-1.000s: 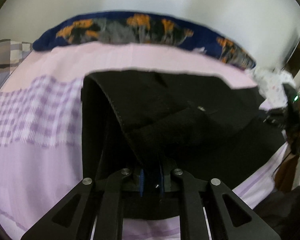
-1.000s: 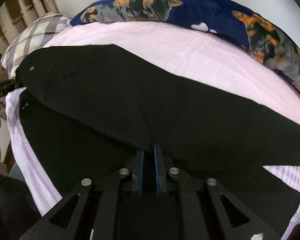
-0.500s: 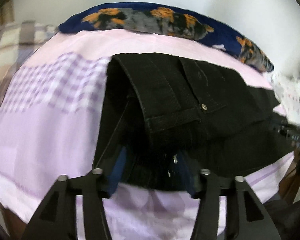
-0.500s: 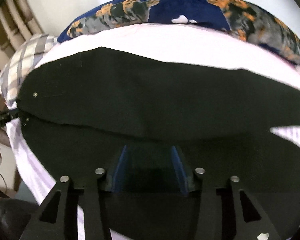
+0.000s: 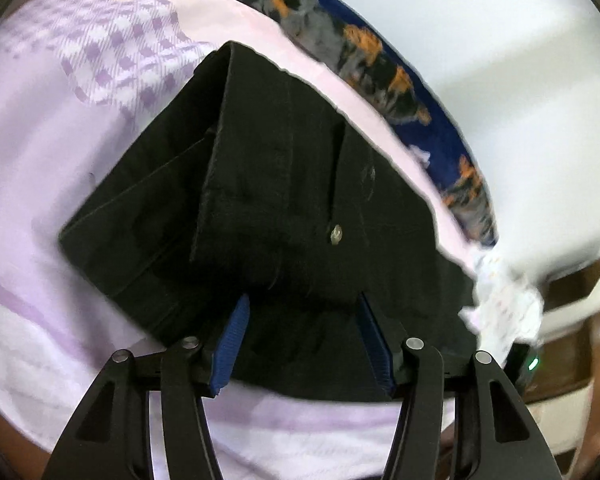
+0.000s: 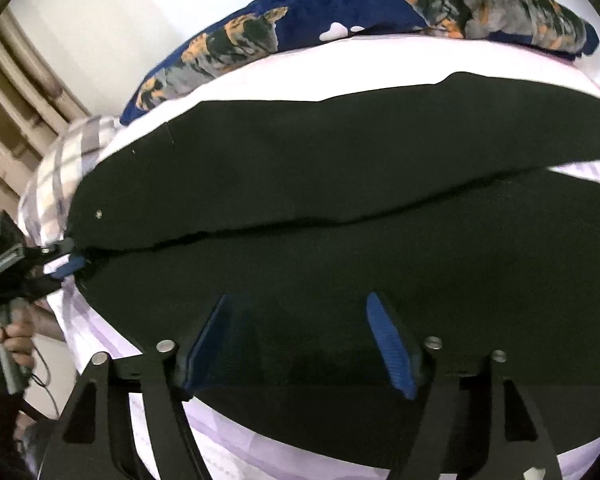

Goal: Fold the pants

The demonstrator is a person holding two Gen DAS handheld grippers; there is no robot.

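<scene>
Black pants (image 5: 284, 200) lie on a pink and lilac bed sheet (image 5: 40, 184), folded lengthwise with one leg laid over the other. The waistband end with a metal button (image 5: 335, 236) lies before my left gripper (image 5: 304, 324), which is open and empty just above the near edge. In the right wrist view the pants (image 6: 340, 208) stretch across the bed, and my right gripper (image 6: 296, 320) is open and empty over the lower leg. My left gripper also shows at the far left in the right wrist view (image 6: 66, 264), open at the waist.
A navy blanket with orange and grey print (image 6: 340, 28) lies along the far side of the bed by a white wall. A plaid pillow (image 6: 60, 176) is at the left. A white patterned cloth (image 5: 500, 304) and wooden furniture (image 5: 572, 344) are at the right.
Both grippers were shut on the pants a second ago. They have opened and let go, and the top layer now lies flat on the lower one. Both have pulled back slightly.
</scene>
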